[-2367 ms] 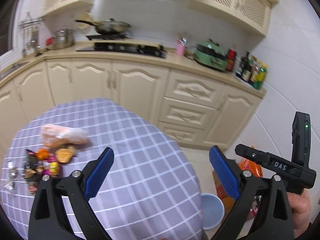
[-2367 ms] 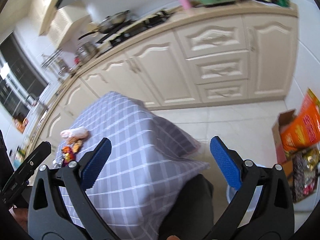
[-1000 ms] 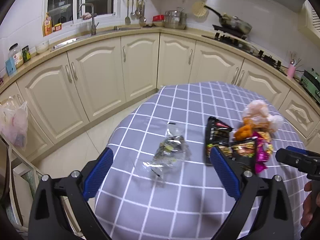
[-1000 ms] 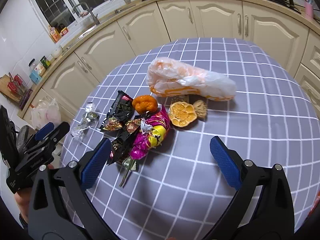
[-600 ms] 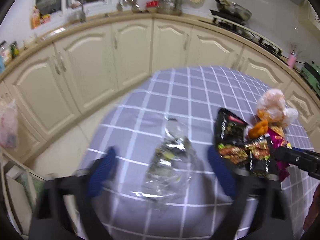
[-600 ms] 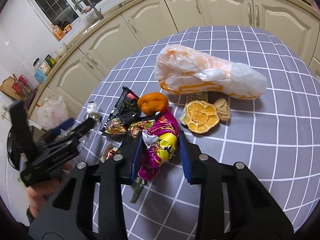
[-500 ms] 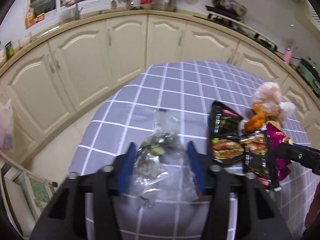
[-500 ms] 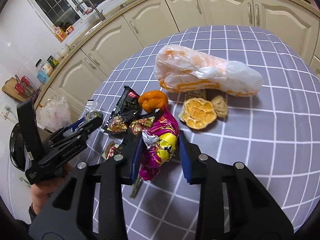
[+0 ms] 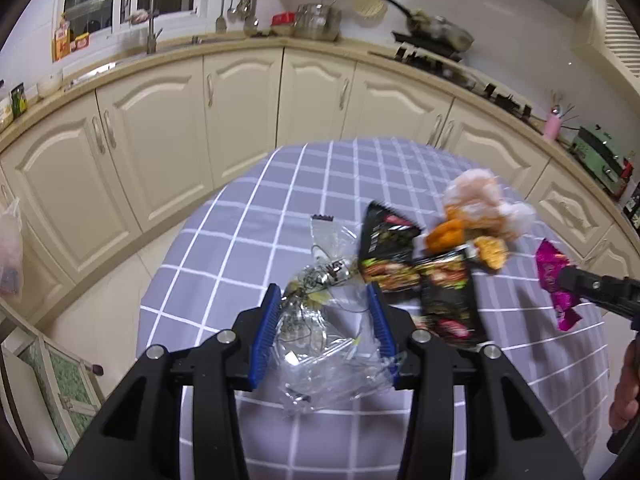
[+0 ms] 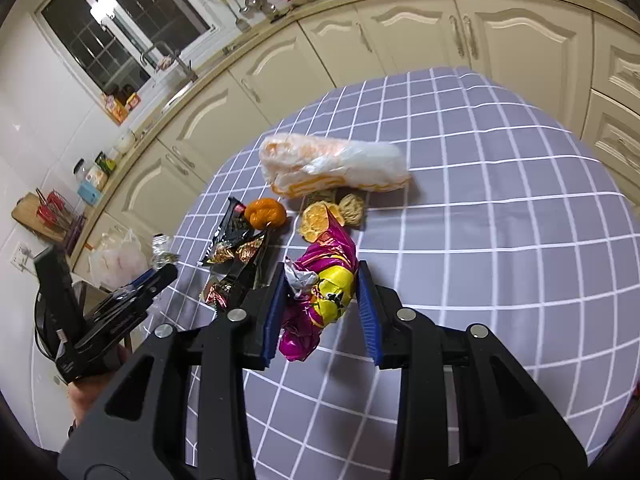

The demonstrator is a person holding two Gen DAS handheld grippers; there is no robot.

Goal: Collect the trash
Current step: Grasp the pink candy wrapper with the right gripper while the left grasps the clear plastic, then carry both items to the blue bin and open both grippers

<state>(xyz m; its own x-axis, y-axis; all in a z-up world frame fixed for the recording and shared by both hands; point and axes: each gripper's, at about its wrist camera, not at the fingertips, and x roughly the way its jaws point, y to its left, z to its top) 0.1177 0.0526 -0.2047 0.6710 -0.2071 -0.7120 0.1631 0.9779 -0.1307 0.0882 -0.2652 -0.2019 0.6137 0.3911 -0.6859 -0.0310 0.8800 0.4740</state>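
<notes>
Trash lies on a round table with a purple checked cloth (image 9: pixel 256 248). My left gripper (image 9: pixel 323 312) is shut on a crumpled clear plastic wrapper (image 9: pixel 320 344). My right gripper (image 10: pixel 322 292) is shut on a magenta and yellow snack wrapper (image 10: pixel 324 288), which also shows in the left wrist view (image 9: pixel 554 280), lifted off the cloth. Black snack wrappers (image 9: pixel 408 268), an orange peel (image 10: pixel 265 213), a cut orange half (image 10: pixel 314 220) and a white and orange plastic bag (image 10: pixel 332 166) lie on the cloth (image 10: pixel 500 240).
Cream kitchen cabinets (image 9: pixel 240 120) curve behind the table. A sink and window (image 9: pixel 140 20) are at the back left, a stove with a pan (image 9: pixel 432 36) at the back right. A white bag (image 10: pixel 120 258) hangs beyond the table's left edge.
Both grippers have gone from wide open to closed on trash: the left on the clear wrapper, the right on the magenta wrapper, which it has raised off the pile.
</notes>
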